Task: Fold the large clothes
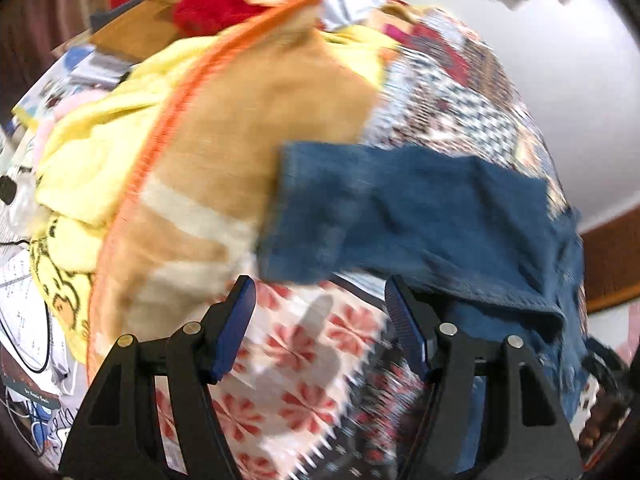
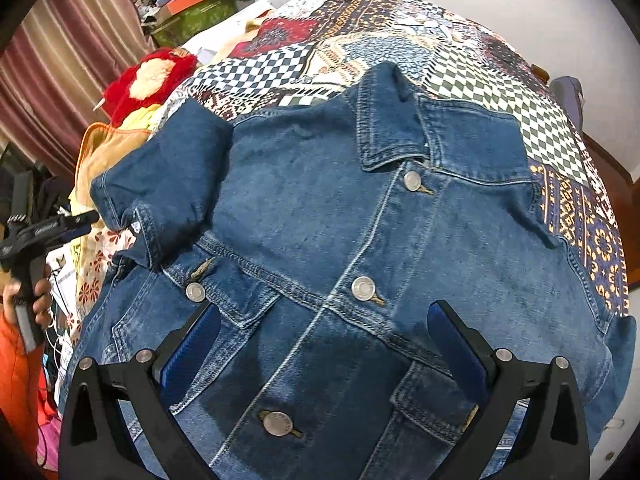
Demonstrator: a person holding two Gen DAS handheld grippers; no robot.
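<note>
A blue denim jacket (image 2: 360,248) lies front up and buttoned on a patchwork bedspread (image 2: 360,32), collar at the far end. Its left sleeve (image 2: 160,176) is folded inward across the chest. My right gripper (image 2: 324,320) is open and empty, hovering over the jacket's middle. In the left wrist view, blurred by motion, the same sleeve (image 1: 400,208) lies just beyond my left gripper (image 1: 320,300), which is open and empty above the bedspread (image 1: 296,360). The left gripper also shows in the right wrist view (image 2: 76,220), at the jacket's left side, held by a hand.
A tan and yellow blanket pile (image 1: 224,128) with an orange edge lies left of the jacket. A red plush toy (image 2: 148,80) sits beyond it. Cluttered boxes and clothes (image 2: 188,4) stand by a striped curtain (image 2: 60,60). A wooden bed frame (image 2: 612,168) borders the right.
</note>
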